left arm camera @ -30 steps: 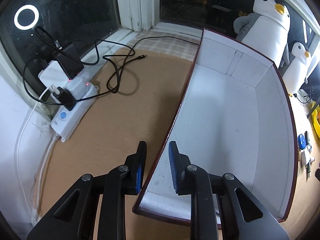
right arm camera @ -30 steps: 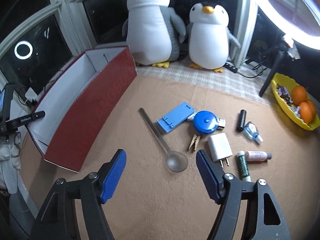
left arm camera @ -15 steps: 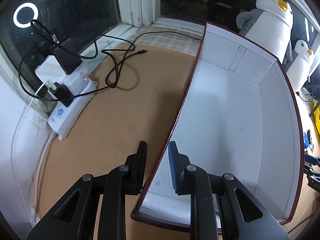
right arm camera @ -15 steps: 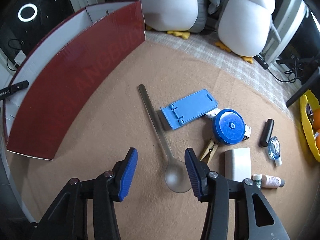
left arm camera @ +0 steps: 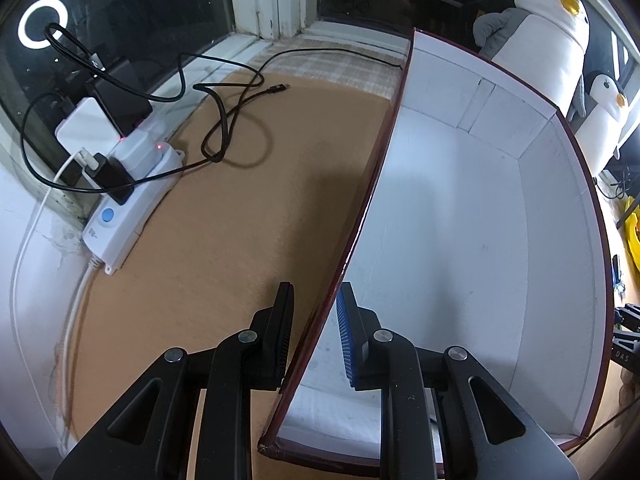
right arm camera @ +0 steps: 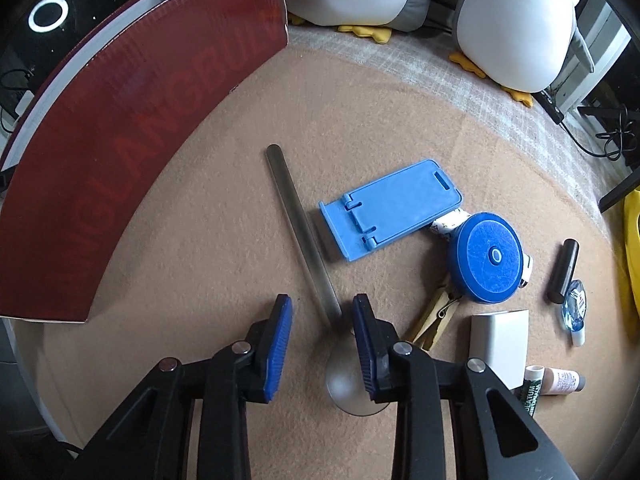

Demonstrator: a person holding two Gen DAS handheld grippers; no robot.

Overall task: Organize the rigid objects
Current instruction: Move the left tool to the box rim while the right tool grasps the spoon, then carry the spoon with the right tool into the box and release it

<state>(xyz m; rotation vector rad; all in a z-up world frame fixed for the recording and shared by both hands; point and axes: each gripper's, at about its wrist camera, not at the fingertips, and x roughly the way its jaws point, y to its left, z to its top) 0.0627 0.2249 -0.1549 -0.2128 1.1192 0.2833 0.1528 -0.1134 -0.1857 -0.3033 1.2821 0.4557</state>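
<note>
A red box with a white inside [left arm camera: 460, 216] stands on the brown table; its red outer wall [right arm camera: 132, 136] shows in the right wrist view. My left gripper [left arm camera: 314, 328] straddles the box's near left wall, one finger outside and one inside, with gaps on both sides. My right gripper [right arm camera: 322, 328] is open and low over a metal spoon [right arm camera: 304, 236], its fingers on either side of the handle just above the bowl. Beside the spoon lie a blue phone stand [right arm camera: 390, 208], a blue round tape measure [right arm camera: 486, 258], a wooden clothespin [right arm camera: 434, 316] and a white charger [right arm camera: 498, 346].
A white power strip [left arm camera: 128, 196] with plugs and black cables [left arm camera: 224, 120] lies left of the box. Two plush penguins [right arm camera: 516, 20] stand at the back. A black tube [right arm camera: 564, 270], a small blue item [right arm camera: 574, 306], small bottles [right arm camera: 560, 380] and a yellow tray [right arm camera: 632, 236] lie right.
My right gripper has come down and forward over the spoon and narrowed around its handle. My left gripper has stayed on the box wall, and the box has shifted slightly.
</note>
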